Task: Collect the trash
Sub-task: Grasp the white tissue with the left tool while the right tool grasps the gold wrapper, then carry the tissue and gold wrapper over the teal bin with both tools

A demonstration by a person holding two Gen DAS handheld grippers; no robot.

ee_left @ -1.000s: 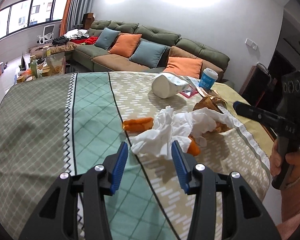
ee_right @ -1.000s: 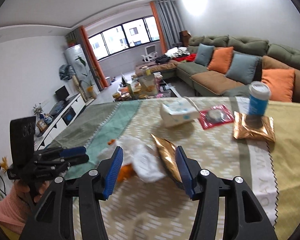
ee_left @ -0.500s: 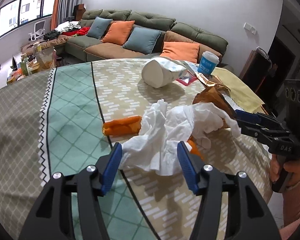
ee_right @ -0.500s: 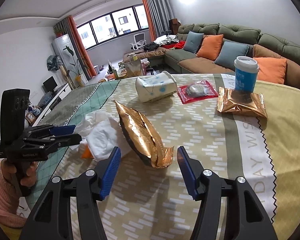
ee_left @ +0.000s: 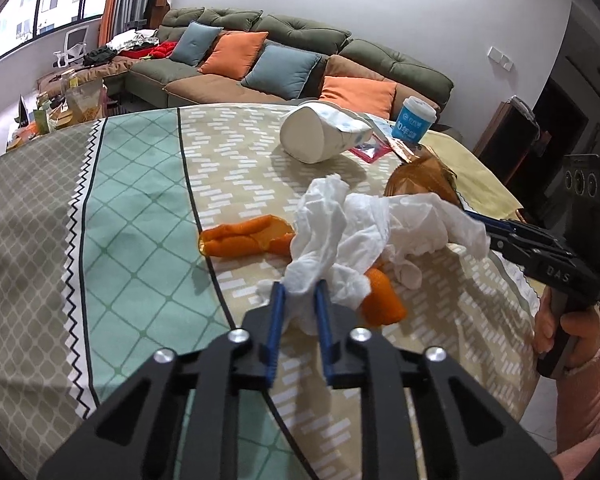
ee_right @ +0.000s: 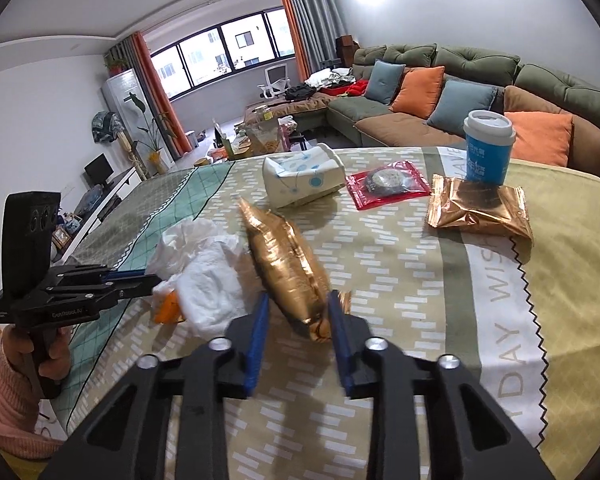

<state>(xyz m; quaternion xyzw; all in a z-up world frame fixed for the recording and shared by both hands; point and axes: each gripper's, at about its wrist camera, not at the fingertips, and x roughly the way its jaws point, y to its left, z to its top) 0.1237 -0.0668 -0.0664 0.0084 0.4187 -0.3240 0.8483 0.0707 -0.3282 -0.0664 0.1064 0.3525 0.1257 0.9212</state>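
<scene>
On the patterned tablecloth (ee_left: pixel 140 208), crumpled white tissue (ee_left: pixel 352 232) lies beside orange peel (ee_left: pixel 244 236); the left gripper (ee_left: pixel 300 300) has just closed, pinching it, while the right gripper (ee_right: pixel 300 312) has just closed around the crinkled gold foil wrapper (ee_right: pixel 288 264)

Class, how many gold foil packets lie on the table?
2. One crumpled gold packet sits between the right gripper's fingers beside the tissue; one flat gold packet lies before the blue cup.
</scene>
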